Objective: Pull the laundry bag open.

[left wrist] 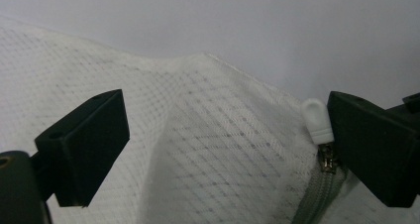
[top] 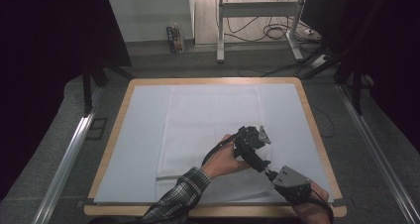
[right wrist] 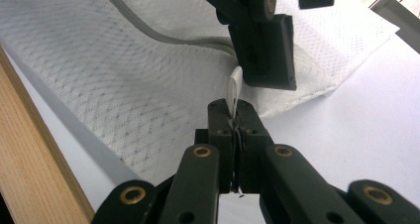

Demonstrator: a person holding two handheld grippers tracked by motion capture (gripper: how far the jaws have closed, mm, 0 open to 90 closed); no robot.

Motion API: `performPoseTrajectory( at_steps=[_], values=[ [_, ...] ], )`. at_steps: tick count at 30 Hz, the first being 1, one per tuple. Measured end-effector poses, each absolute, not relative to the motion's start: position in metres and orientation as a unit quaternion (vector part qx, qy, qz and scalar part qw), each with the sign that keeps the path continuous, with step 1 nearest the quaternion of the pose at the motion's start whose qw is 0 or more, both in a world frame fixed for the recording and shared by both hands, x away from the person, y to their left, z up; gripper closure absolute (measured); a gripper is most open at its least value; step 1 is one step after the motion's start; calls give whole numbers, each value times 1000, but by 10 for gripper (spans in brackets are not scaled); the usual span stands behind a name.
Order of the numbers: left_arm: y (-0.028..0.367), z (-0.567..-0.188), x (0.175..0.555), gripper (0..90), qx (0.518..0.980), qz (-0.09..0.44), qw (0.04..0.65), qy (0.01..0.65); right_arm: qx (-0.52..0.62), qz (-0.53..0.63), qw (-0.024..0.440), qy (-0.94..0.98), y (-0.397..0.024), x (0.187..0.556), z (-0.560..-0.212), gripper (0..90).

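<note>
Item: white mesh bag, frame centre, on the table. Your right gripper was clamped on the bag's edge beside the white zipper pull. Your left gripper stood wide, one jaw touching that pull, lower right of its view.

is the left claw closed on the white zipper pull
No, the left claw stands wide open, with the white plastic zipper pull beside its one jaw, above white mesh fabric.
</note>
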State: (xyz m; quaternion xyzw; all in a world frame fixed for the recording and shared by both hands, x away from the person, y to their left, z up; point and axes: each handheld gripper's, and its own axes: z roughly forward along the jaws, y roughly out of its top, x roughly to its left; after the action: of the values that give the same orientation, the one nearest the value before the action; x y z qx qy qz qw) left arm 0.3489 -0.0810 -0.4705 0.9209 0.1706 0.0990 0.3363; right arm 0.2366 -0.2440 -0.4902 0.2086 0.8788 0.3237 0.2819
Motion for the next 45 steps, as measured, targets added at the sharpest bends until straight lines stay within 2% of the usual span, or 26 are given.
performPoseTrajectory(
  at_steps=[3, 6, 10, 14, 16, 19, 24, 28, 37, 40, 45],
  values=[
    [-78, -471, 348, 61, 920, 94, 338, 173, 208, 322, 282, 880, -243, 236, -490, 864],
    [-73, -471, 347, 106, 919, 74, 346, 174, 210, 322, 283, 879, -243, 237, -490, 864],
    [-67, -471, 345, 299, 918, 32, 360, 161, 210, 320, 281, 880, -243, 237, -491, 864],
    [-62, -470, 344, 453, 915, -5, 369, 164, 209, 321, 281, 880, -242, 237, -491, 864],
    [-59, -471, 345, 495, 912, -31, 373, 170, 210, 317, 281, 881, -242, 237, -491, 863],
    [-55, -472, 346, 511, 905, -58, 384, 175, 214, 318, 280, 880, -243, 237, -491, 863],
    [-51, -477, 345, 576, 912, -54, 374, 158, 217, 318, 282, 879, -244, 238, -491, 863],
    [-51, -475, 346, 571, 909, -44, 384, 158, 216, 317, 282, 880, -244, 238, -491, 863],
    [-77, -472, 348, 395, 916, -3, 372, 151, 212, 319, 281, 880, -244, 237, -491, 864],
    [-83, -475, 346, 382, 923, 17, 355, 144, 213, 321, 280, 880, -244, 237, -491, 864],
    [-79, -473, 346, 455, 921, 29, 357, 154, 213, 320, 279, 880, -244, 237, -491, 863]
  ],
)
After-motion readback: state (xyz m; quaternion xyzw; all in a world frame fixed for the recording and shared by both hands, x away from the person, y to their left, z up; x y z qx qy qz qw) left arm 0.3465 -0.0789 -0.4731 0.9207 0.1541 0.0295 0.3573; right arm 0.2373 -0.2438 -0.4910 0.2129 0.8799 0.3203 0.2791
